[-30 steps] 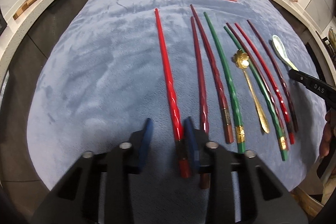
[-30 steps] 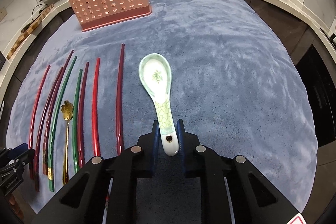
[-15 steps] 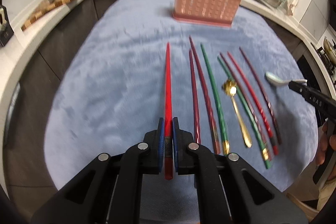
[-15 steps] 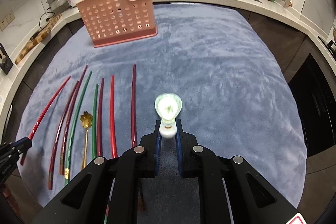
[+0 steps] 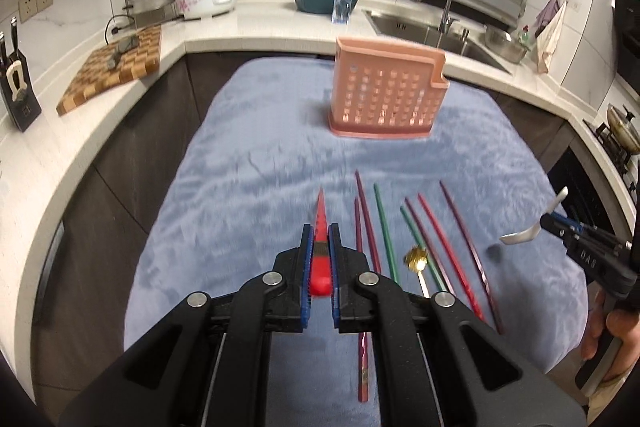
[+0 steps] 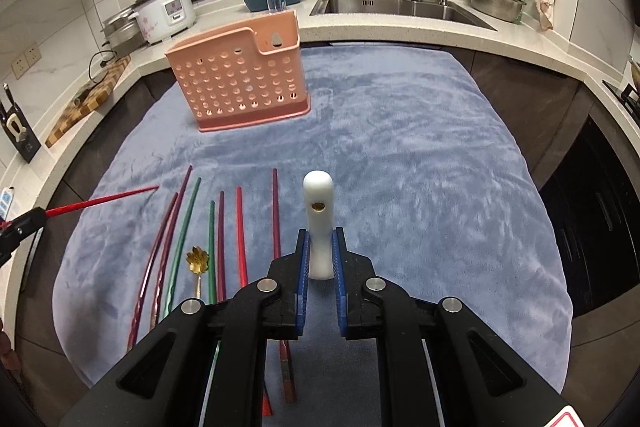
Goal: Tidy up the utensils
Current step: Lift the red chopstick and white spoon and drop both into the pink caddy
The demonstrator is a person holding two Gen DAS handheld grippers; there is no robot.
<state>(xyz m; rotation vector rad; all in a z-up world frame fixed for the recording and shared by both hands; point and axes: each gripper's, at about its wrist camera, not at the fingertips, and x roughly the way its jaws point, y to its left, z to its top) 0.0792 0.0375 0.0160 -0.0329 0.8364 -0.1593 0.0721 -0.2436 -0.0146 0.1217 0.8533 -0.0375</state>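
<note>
Above the blue mat's (image 6: 420,155) near edge, a red chopstick (image 5: 321,223) is being pinched by the left gripper (image 5: 320,247). A ceramic spoon (image 6: 319,211) is being clamped by the right gripper (image 6: 320,255), both seemingly lifted for carrying to the pink holder (image 6: 240,79).

Chopsticks, total 8:
- maroon chopsticks (image 6: 221,235) ×4
- green chopsticks (image 6: 188,219) ×2
- bright red chopsticks (image 6: 239,227) ×2, one of them raised off the cloth at 9 o'clock in the right wrist view

Spoons, total 2:
- gold spoon (image 6: 198,259) ×1
- ceramic spoon (image 6: 318,211) ×1

Pink perforated holder (image 6: 240,79) ×1, at 11 o'clock.

Blue cloth (image 6: 400,147) ×1.
</note>
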